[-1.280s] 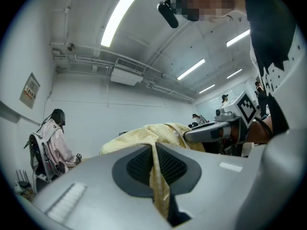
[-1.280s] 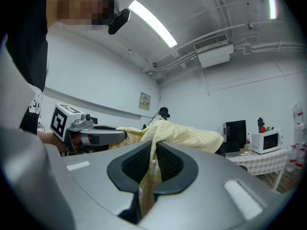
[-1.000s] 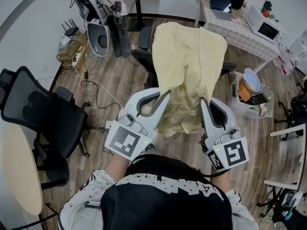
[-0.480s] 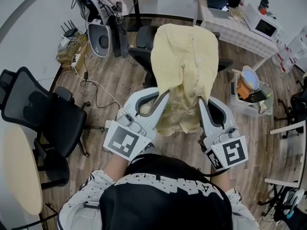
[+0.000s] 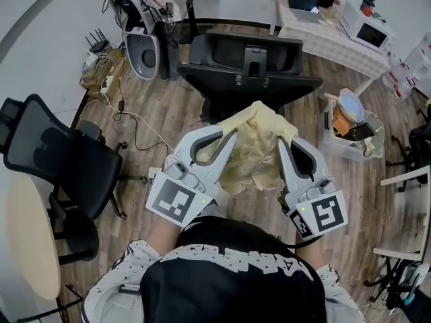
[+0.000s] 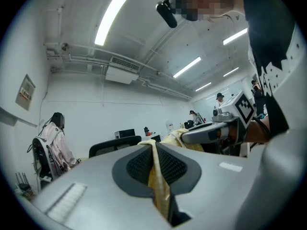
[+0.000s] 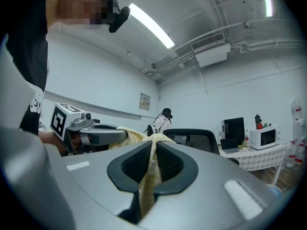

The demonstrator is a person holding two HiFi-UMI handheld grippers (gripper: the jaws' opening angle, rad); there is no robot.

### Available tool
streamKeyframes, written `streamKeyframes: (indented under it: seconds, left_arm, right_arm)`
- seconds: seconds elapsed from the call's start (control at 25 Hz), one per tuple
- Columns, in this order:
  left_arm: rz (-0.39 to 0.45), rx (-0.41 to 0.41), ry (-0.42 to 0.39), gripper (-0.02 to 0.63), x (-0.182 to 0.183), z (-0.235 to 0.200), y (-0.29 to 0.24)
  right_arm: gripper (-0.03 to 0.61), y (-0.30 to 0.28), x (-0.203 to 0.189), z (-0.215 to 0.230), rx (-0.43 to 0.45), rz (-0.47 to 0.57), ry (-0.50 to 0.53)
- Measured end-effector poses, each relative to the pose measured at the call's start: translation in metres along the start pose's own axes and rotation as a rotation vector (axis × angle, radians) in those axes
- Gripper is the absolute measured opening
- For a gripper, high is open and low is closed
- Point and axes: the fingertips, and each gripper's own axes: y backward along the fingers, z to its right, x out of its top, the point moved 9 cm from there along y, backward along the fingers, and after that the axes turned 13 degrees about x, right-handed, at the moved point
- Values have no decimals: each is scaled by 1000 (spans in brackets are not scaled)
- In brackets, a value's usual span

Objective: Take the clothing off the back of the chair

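Room: office with a wood floor (image 5: 145,123) and a cluttered bench (image 5: 337,39) along the far wall.
Chair: the black chair (image 5: 246,62) stood just ahead of me, its back bare.
Clothing: the pale yellow garment (image 5: 259,136) hung bunched between my two grippers, clear of the chair.
Left: my left gripper (image 5: 232,136) was pressed together on a fold at the cloth's left edge.
Right: my right gripper (image 5: 283,147) pinched a fold at the right edge.
Handling: I judged it light, soft and limp. It would sag and could slide out of a thin pinch, so a thick seam or doubled fold was the safest hold.
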Motion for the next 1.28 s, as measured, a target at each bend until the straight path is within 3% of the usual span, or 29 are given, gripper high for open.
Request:
streamKeyframes:
  seconds: [1.28]
  left_arm:
    - [-6,21,9,11,1,46,42]
  right_arm:
    - [37,50,-7,-32,16,-3,-5]
